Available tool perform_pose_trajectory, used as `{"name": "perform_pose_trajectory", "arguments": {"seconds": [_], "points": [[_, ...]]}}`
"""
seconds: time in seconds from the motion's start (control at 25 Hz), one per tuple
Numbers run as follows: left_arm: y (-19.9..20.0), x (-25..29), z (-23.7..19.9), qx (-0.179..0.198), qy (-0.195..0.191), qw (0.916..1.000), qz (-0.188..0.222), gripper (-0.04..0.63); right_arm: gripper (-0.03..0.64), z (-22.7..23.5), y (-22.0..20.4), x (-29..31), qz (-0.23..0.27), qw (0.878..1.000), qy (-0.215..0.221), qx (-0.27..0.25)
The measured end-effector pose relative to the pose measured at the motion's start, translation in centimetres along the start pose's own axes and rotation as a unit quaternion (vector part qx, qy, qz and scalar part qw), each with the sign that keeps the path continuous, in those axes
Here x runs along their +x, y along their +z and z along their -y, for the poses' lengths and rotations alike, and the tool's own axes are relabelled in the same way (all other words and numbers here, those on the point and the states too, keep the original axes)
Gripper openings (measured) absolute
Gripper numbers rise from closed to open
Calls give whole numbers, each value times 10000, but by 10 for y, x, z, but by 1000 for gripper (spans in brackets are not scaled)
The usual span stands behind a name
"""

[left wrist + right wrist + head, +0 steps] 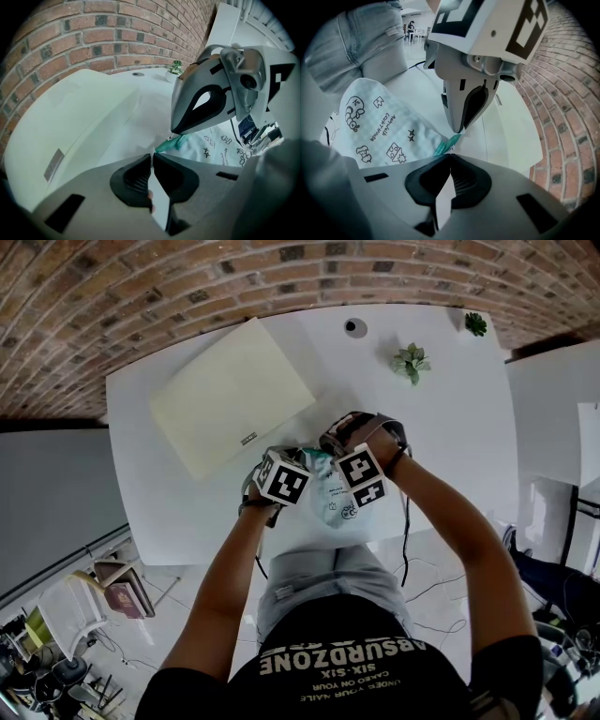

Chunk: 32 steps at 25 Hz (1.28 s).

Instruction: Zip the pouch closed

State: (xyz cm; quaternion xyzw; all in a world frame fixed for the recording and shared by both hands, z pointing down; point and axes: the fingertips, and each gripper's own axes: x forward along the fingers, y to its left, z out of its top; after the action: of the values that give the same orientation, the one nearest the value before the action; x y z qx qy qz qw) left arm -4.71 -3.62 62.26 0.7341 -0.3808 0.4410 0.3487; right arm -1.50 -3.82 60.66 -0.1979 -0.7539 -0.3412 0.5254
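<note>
Pouch at the table's front edge: left gripper and right gripper, tip to tip, both pinch its teal zip end, the body trailing toward the person.

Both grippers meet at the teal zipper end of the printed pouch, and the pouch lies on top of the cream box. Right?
Not quite. The pouch lies on the bare white table near its front edge, apart from the cream box, as the head view shows. The left gripper and right gripper do meet at its teal zipper end.
</note>
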Motion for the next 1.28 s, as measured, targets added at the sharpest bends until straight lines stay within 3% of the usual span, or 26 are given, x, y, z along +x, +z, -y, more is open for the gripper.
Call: {"name": "perform_pose_trajectory", "arguments": {"seconds": [1.28], "points": [[-1, 1, 1, 38, 30, 10000, -11, 26, 2, -15, -11, -8, -41, 9997, 139, 214]]}}
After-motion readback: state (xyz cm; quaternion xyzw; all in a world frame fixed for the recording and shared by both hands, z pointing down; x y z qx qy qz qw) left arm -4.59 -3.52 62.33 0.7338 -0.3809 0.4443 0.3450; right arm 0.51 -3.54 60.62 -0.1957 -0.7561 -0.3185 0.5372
